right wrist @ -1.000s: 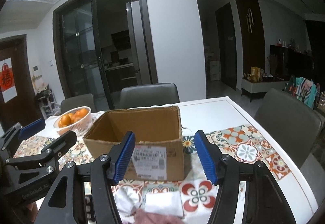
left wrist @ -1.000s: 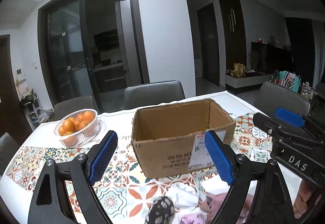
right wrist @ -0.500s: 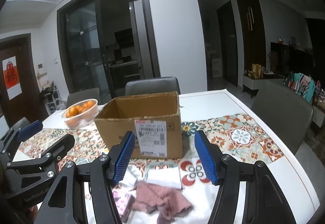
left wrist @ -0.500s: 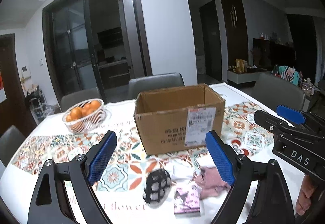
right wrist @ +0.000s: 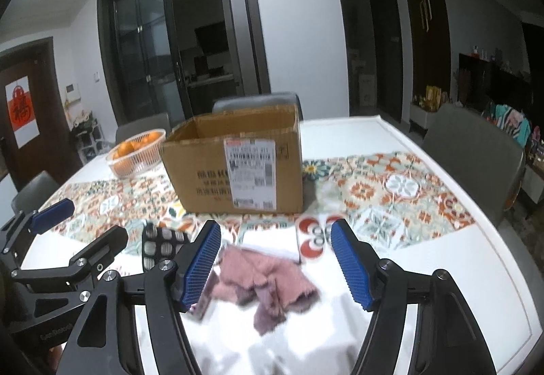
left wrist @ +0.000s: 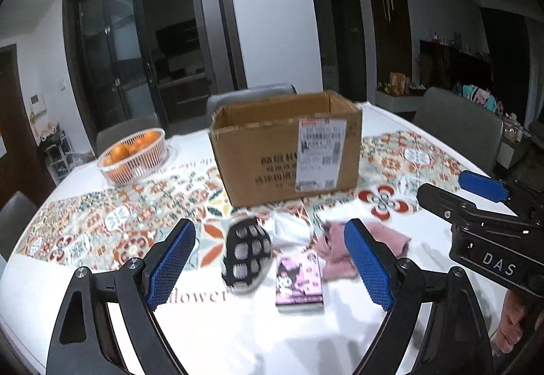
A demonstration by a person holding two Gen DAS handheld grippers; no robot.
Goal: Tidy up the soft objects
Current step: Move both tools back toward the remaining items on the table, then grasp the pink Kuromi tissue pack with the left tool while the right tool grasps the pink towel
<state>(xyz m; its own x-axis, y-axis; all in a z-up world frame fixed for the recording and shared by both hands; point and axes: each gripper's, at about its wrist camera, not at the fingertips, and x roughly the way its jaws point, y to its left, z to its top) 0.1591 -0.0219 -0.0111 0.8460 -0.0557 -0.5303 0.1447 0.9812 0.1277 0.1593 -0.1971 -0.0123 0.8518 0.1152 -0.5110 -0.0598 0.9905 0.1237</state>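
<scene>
pink cloth (right wrist: 263, 276) lies loose on the surface (right wrist: 425, 273) before the open cardboard box (right wrist: 238, 164), likely its destination; left tool (left wrist: 268, 266) and right tool (right wrist: 275, 262) both gape empty above

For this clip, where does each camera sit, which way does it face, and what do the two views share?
Left wrist: on the left gripper, facing forward over the table at the cardboard box; its own open blue-padded fingers show, and the right gripper at right.
Right wrist: on the right gripper, facing the same box from further right; its open fingers show, and the left gripper at left.
Shared: box, orange basket, pink cloth, black-and-white checked item, white cloth.
</scene>
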